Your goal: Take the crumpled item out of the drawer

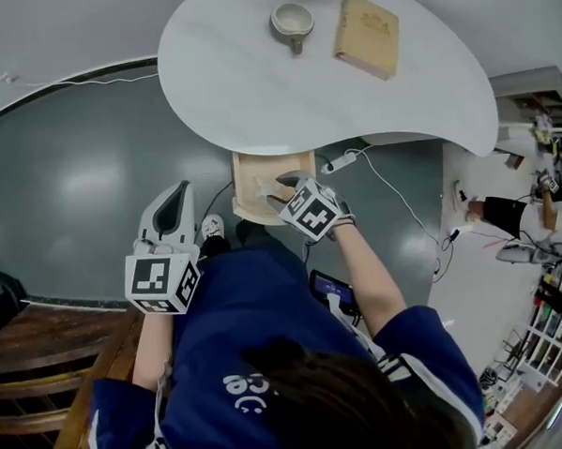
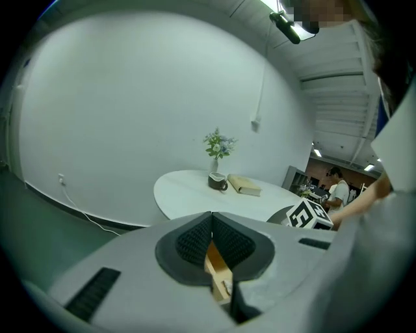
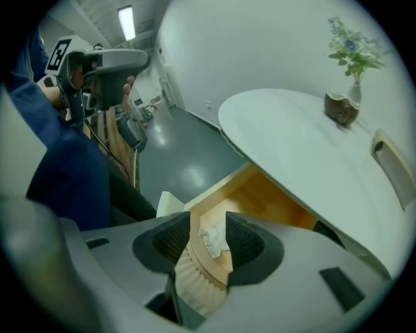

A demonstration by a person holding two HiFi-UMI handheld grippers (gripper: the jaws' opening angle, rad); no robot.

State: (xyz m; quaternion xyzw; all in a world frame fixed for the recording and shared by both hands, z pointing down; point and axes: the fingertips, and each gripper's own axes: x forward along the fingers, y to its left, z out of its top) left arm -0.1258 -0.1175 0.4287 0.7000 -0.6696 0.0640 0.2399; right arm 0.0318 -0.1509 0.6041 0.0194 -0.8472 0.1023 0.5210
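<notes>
My right tongs (image 3: 208, 226) are at the open wooden drawer (image 1: 241, 185) under the edge of the white table (image 1: 245, 80). Their jaws stand apart and press on nothing. The crumpled item (image 3: 212, 239), a small wad of white paper by the look of it, lies inside the drawer just behind the front wall, in line with the gap between my jaws. My left tongs (image 2: 211, 222) are held back over the dark floor, well away from the drawer, jaws together and empty.

The front wall worries me most: it also sits in that gap, so if I close from here I may clamp wood and not paper. I judge I need to reach further in and lower first. The wad looks light and loose, so a grazing pad could push it deeper or catch only a flap that slips on the lift. The table edge hangs close above, so a steep pull could knock my tongs against it and shake the wad free.
</notes>
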